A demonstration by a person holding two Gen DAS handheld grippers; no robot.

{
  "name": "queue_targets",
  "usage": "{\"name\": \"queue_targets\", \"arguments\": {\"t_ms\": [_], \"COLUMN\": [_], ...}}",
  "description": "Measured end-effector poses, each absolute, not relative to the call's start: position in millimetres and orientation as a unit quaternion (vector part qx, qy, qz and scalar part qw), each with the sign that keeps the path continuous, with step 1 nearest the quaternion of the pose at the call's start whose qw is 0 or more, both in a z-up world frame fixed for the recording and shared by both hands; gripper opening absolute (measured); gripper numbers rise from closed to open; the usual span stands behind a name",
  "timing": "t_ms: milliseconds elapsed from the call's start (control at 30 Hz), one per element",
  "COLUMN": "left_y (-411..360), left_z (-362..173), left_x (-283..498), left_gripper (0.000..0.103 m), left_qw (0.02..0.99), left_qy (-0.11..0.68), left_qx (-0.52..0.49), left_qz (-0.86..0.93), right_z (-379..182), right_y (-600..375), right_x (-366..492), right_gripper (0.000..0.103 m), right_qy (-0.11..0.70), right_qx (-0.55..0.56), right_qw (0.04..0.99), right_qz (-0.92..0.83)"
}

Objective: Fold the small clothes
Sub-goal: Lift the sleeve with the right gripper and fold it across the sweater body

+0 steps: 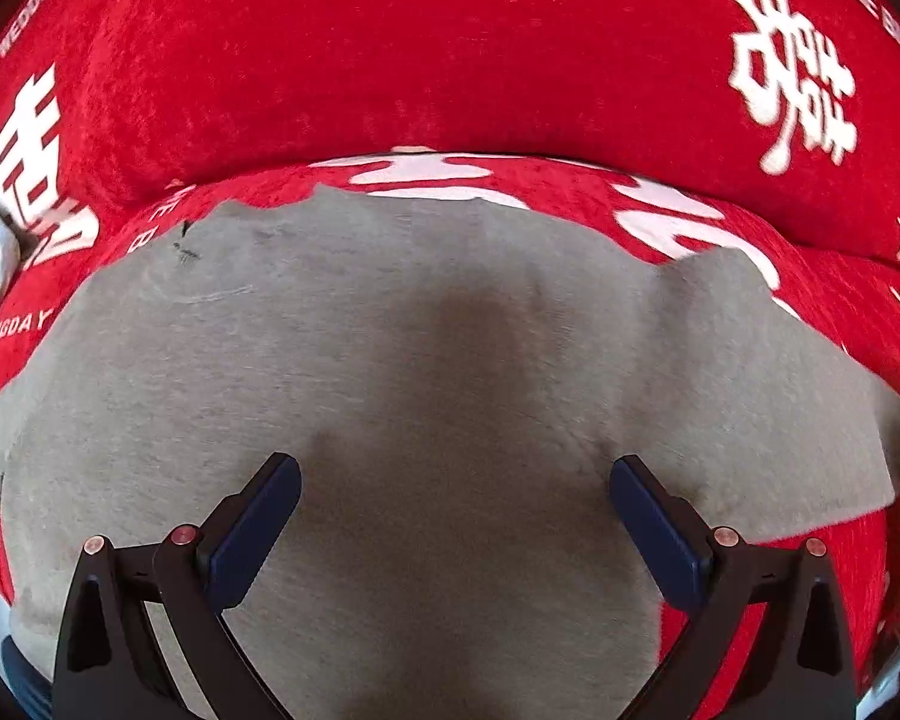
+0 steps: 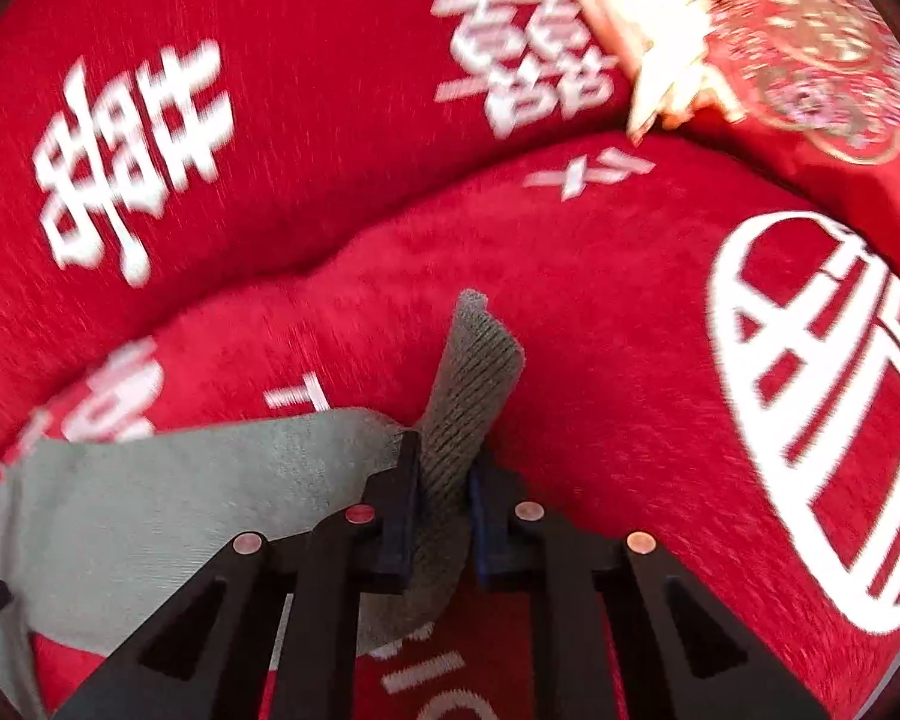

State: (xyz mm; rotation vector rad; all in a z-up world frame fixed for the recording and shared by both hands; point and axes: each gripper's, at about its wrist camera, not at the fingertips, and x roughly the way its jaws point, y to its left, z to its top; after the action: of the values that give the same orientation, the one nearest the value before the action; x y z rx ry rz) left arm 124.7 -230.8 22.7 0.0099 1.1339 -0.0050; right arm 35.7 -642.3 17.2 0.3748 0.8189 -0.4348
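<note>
1. R gripper (image 2: pixel 444 480) was clamped tight on a ribbed edge of the grey garment (image 2: pixel 474 396), strip sticking up past the pads.
2. L gripper (image 1: pixel 455 480) hung w/ jaws wide apart over the grey garment (image 1: pixel 450 372), nothing held.
3. Garment lay spread flat on the red sofa cover (image 1: pixel 390 60) w/ white lettering.

A red plush sofa cover (image 1: pixel 450 60) printed with white characters and lettering fills both views, seat cushion meeting backrest at mid-frame. An embroidered red-and-gold cushion (image 2: pixel 810 48) sits upper right in the right wrist view.
</note>
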Motion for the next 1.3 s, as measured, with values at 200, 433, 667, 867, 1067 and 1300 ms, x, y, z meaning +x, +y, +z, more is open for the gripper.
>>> {"name": "queue_targets", "arguments": {"t_ms": [200,433,667,867,1067,1300], "left_y": [-240.1,-250.8,-233.7,-196.0,-141.1,-88.4], "left_z": [8.4,26.4,17.4,39.4,32.1,27.2], "left_x": [124.9,98.9,83.9,60.7,42.5,24.2], "left_gripper": [0.103,0.103,0.103,0.103,0.103,0.103], "left_qw": [0.831,0.843,0.825,0.846,0.847,0.858], "left_qy": [0.556,0.532,0.556,0.528,0.529,0.512], "left_qx": [0.027,0.056,0.082,0.05,0.026,-0.003], "left_qz": [-0.01,-0.05,-0.054,-0.056,-0.037,-0.031], "right_z": [47.2,62.5,88.8,112.4,129.0,133.2], "right_y": [-636.4,-628.1,-599.3,-565.2,-535.8,-504.3], "right_x": [-16.2,-49.9,-57.4,-56.3,-46.1,-33.0], "right_gripper": [0.015,0.015,0.015,0.015,0.015,0.015], "right_qy": [0.323,0.302,0.297,0.293,0.292,0.305], "right_qx": [0.227,0.249,0.234,0.231,0.234,0.223], "right_qw": [0.891,0.892,0.9,0.905,0.905,0.902], "right_qz": [-0.223,-0.227,-0.218,-0.205,-0.2,-0.208]}}
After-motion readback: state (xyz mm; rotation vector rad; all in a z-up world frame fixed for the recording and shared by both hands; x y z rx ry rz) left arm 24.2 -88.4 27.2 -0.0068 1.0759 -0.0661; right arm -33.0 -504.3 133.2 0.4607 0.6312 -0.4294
